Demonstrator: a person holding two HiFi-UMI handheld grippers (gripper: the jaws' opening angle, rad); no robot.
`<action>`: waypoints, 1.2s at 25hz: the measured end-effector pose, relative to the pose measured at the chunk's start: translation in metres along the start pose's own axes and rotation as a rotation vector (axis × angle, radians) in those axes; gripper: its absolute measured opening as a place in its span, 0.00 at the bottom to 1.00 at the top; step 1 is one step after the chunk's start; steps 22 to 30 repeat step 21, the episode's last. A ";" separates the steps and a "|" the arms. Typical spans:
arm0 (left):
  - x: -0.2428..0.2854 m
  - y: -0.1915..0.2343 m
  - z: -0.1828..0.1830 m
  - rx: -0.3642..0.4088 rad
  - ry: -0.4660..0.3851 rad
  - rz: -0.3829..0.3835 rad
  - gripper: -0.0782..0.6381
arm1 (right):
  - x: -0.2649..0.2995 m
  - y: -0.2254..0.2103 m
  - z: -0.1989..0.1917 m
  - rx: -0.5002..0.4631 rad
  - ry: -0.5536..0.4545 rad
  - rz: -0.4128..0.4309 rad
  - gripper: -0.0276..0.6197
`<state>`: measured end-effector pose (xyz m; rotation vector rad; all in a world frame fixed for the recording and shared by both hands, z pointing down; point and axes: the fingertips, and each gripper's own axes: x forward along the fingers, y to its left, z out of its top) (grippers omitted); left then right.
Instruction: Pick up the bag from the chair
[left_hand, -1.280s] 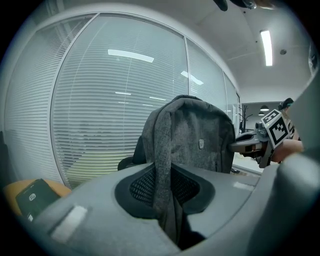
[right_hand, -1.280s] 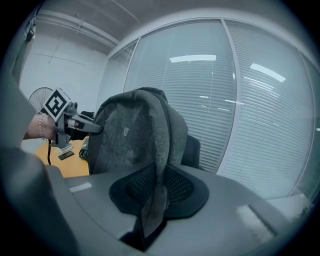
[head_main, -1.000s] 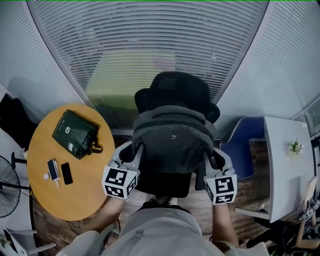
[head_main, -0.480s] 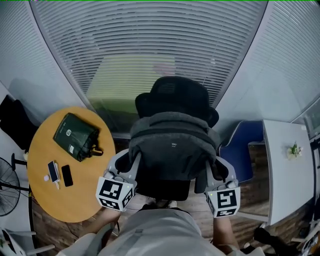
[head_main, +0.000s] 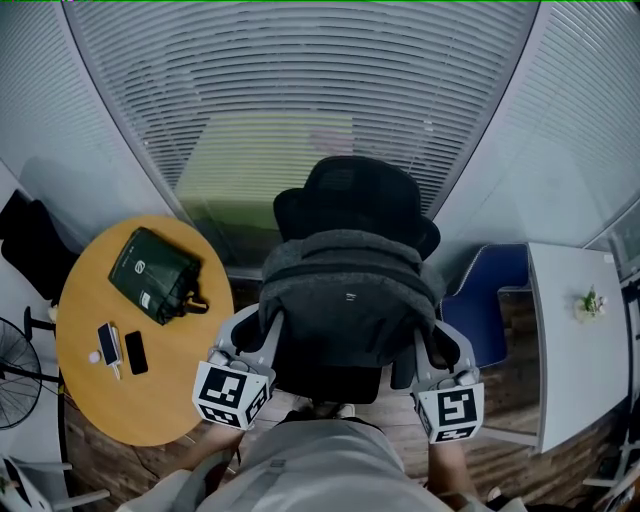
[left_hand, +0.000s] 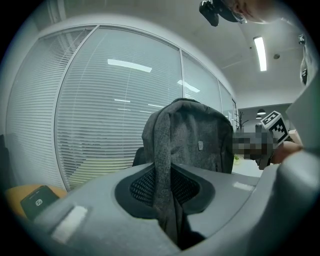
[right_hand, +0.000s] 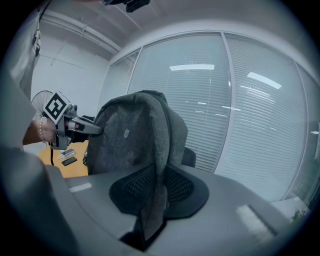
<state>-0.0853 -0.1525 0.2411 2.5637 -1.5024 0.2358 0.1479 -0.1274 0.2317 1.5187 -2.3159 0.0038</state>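
bag (head_main: 348, 295) | left fingers (left_hand: 90, 215) pinch one strap (left_hand: 162, 190) | right fingers (right_hand: 235, 210) pinch other strap (right_hand: 155, 200)

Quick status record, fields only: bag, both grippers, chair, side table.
bag: grey fabric backpack, upright against the chair back, held by both straps
left gripper: shut on one shoulder strap
right gripper: shut on the other shoulder strap
chair: black office chair, behind the backpack
bag clear of seat: cannot tell, the seat is hidden
side table: round orange table on the left, carrying a dark green pouch and a black phone
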 end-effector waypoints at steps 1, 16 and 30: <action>0.000 0.000 0.000 -0.002 0.000 0.001 0.19 | 0.000 0.000 0.001 0.000 0.001 0.001 0.12; 0.000 0.005 0.003 -0.012 -0.014 0.000 0.19 | 0.003 0.002 0.006 -0.005 0.004 0.004 0.12; 0.001 0.010 0.000 -0.015 -0.016 0.000 0.19 | 0.007 0.006 0.005 -0.007 0.006 0.004 0.12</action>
